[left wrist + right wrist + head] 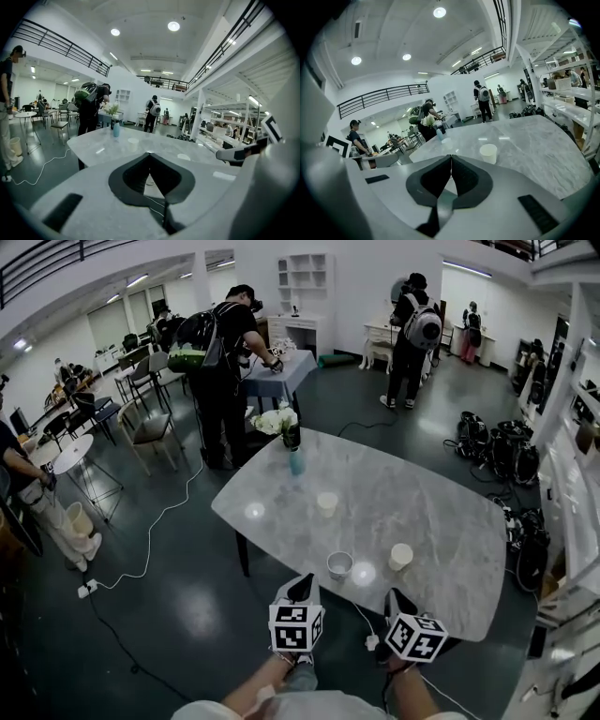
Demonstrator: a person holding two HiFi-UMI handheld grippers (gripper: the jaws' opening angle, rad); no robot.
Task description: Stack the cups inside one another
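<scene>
Left tongs [301, 588] & right tongs [399, 600] both closed, empty, at near edge of grey marble surface [441, 521]. Grey-white round cup [339, 564], cream round cup [400, 556] & farther cream cup [326, 503] stand apart; arriving w/o opening could tip one.

No text, label, brand, number or sign is showing legibly in any view. The left cube [296, 626] and the right cube [415, 637] are displaying only black-and-white square marker patterns, with no letters or digits on them.
</scene>
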